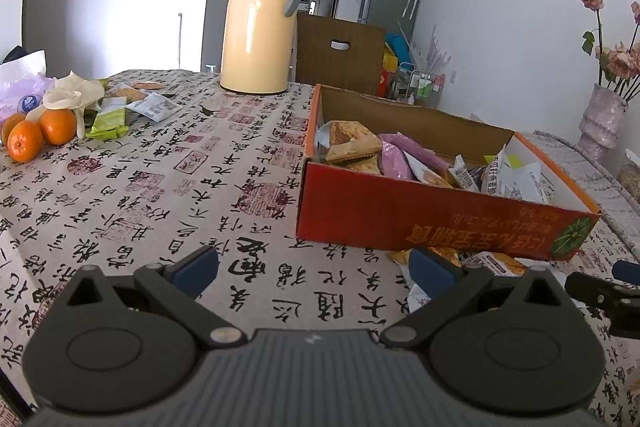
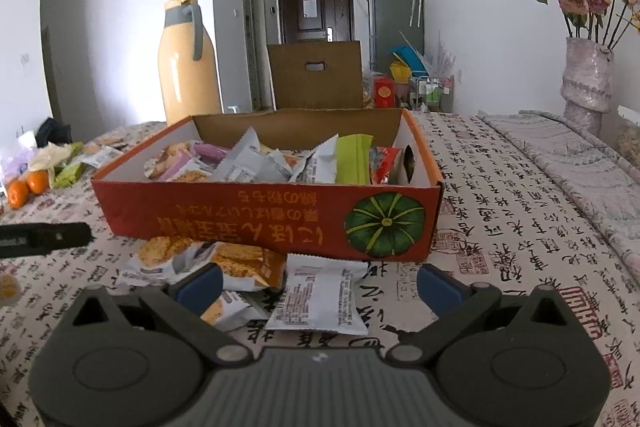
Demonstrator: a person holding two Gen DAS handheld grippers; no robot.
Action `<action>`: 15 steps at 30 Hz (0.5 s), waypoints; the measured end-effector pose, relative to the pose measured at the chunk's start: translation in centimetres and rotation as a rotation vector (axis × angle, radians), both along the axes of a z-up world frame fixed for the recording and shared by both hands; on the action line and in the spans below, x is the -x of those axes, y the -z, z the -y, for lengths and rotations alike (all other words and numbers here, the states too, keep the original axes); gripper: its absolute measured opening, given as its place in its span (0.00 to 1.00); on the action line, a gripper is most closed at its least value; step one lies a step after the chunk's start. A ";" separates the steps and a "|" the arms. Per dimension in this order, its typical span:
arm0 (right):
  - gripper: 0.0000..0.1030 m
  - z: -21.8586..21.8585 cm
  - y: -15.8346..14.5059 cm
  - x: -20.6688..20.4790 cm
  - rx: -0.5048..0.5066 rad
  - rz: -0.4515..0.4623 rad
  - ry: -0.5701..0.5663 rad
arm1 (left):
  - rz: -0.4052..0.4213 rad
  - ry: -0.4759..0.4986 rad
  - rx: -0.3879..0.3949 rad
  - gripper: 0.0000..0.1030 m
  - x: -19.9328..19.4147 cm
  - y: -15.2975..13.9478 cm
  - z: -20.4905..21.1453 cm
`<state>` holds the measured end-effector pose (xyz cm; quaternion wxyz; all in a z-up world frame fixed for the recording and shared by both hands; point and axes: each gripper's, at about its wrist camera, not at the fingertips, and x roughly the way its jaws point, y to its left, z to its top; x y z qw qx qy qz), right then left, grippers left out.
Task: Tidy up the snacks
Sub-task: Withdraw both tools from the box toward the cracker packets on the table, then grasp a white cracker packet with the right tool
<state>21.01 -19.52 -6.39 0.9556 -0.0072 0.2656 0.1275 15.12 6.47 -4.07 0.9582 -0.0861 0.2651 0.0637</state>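
Before the red pumpkin-printed carton [image 2: 264,223], already heaped with packets, the right tongs [image 2: 318,281] gape empty around a white snack packet [image 2: 320,301] on the table [image 2: 500,195], poised to collect it; the left tongs [image 1: 314,269] idle, spread.

A: Setting: a lived-in home, dining table in an open room off the entry hall.

B: Evidence?

A: Calligraphy-print tablecloth [image 1: 160,187], cream thermos jug [image 1: 260,23], mandarins [image 1: 36,135], vase of dried roses [image 2: 586,83]. Beyond the table: dark front door [image 2: 314,7], grey fridge [image 2: 394,11] with papers stuck on it, wooden chair back [image 2: 316,75].

B: Agreed. Domestic clutter throughout.
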 end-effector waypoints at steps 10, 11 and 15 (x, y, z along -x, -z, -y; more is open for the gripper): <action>1.00 -1.0 0.1 -2.2 0.068 -0.045 0.035 | -0.007 0.000 0.008 1.00 0.0 0.1 -0.1; 1.00 -1.0 0.2 -2.6 0.066 -0.062 0.048 | -0.008 0.000 0.008 1.00 -0.1 0.1 -0.1; 1.00 -1.0 1.0 -3.3 0.082 -0.107 0.077 | -0.012 0.002 0.013 1.00 -0.1 0.1 -0.1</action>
